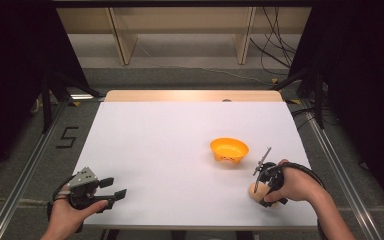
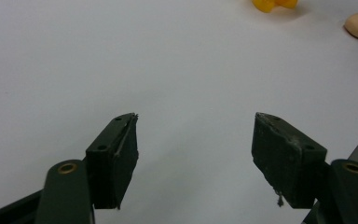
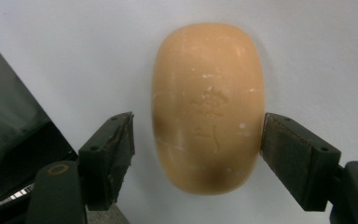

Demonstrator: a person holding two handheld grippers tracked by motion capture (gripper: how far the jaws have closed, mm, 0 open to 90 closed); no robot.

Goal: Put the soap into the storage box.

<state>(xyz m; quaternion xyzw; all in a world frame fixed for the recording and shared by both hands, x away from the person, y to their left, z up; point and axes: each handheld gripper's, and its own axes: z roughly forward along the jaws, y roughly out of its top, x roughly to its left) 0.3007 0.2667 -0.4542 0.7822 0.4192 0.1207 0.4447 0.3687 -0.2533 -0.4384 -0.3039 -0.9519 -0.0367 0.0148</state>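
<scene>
Between the right tongs (image 3: 196, 140) lies a smooth tan oval soap bar (image 3: 208, 105), flat on the white tabletop (image 1: 170, 150); jaws spread wide, left pad clear of it, right pad at its edge, no grip. High view puts that bar (image 1: 256, 190) at the near right edge, under the right hand (image 1: 292, 184). Left tongs (image 2: 195, 140) released, nothing between them, near left. Orange plastic bowl (image 1: 229, 149) sits just beyond the soap.
</scene>
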